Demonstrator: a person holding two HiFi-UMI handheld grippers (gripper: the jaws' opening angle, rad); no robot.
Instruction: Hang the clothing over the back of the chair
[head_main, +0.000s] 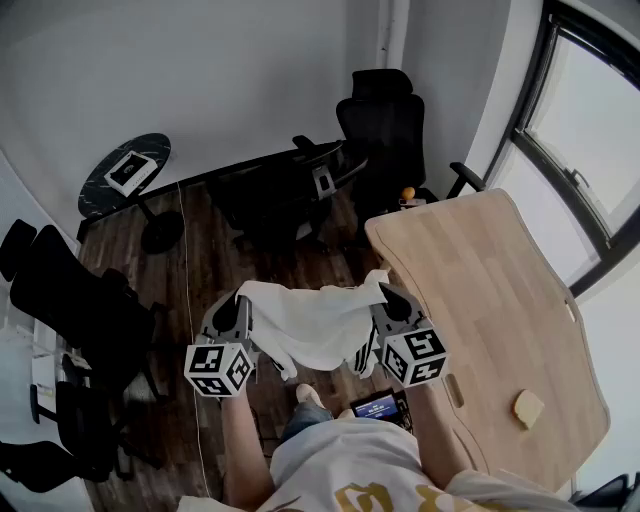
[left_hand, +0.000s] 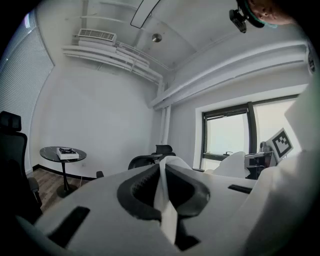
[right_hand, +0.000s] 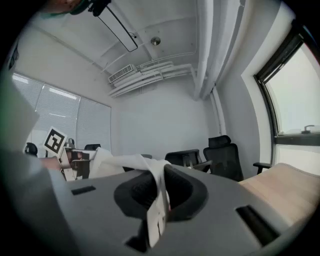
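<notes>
White clothing (head_main: 310, 325) hangs in mid-air between my two claws, above the dark wood floor (head_main: 200, 270) and just left of the pale wooden tabletop (head_main: 500, 290). My left claw (head_main: 243, 300) is clenched on one upper corner of the cloth. My right claw (head_main: 390, 295) is clenched on the other, close beside the tabletop's near corner.

The left gripper view shows a thin white fold (left_hand: 167, 200) pinched upright between closed jaws. The right gripper view shows the same, with the fabric (right_hand: 157, 200) bunched in the pinch and trailing away to that view's left.

The garment is plain, thin and limp. Its top edge runs nearly taut from claw to claw, and below that edge it sags in soft creases into a rounded lobe at the middle. No print or pattern can be made out on it.

A high-backed black chair (head_main: 385, 125) and a lower black chair (head_main: 270, 200) stand farther into the room, well apart from the cloth. A small round dark table (head_main: 105, 190) sits off to the left.
</notes>
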